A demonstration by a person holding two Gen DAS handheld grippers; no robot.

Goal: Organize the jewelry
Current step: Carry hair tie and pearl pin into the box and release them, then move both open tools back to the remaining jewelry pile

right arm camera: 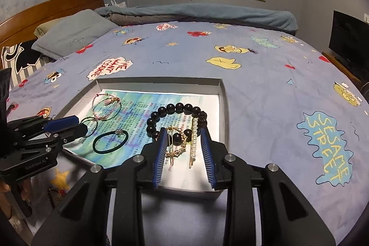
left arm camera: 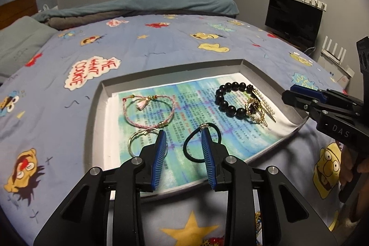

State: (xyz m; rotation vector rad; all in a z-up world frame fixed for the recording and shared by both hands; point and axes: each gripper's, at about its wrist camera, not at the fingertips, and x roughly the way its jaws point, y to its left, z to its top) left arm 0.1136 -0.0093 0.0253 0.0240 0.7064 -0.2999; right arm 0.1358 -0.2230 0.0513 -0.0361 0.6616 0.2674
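Observation:
A shallow grey tray (left arm camera: 258, 70) (right arm camera: 224, 107) lined with blue-green printed paper lies on the bed. In it are a pink cord bracelet (left arm camera: 147, 111) (right arm camera: 105, 105), a silver bangle (left arm camera: 138, 138) (right arm camera: 91, 126), a black hair tie (left arm camera: 198, 144) (right arm camera: 110, 141), a black bead bracelet (left arm camera: 230, 100) (right arm camera: 175, 119), gold chain pieces (left arm camera: 254, 111) (right arm camera: 177, 144) and a pearl hair clip (right arm camera: 193, 142). My left gripper (left arm camera: 183, 137) is open and empty over the tray's near side, beside the hair tie. My right gripper (right arm camera: 183, 135) is open and empty, its fingers either side of the gold pieces and pearl clip.
The bed has a blue cartoon-print cover (left arm camera: 161, 43) (right arm camera: 265, 84). More beaded jewelry (left arm camera: 258, 223) (right arm camera: 55, 195) lies on the cover near the tray's front edge. Pillows (right arm camera: 73, 36) and a folded blanket (left arm camera: 147, 6) are at the far side. A monitor (left arm camera: 293, 17) stands at the right.

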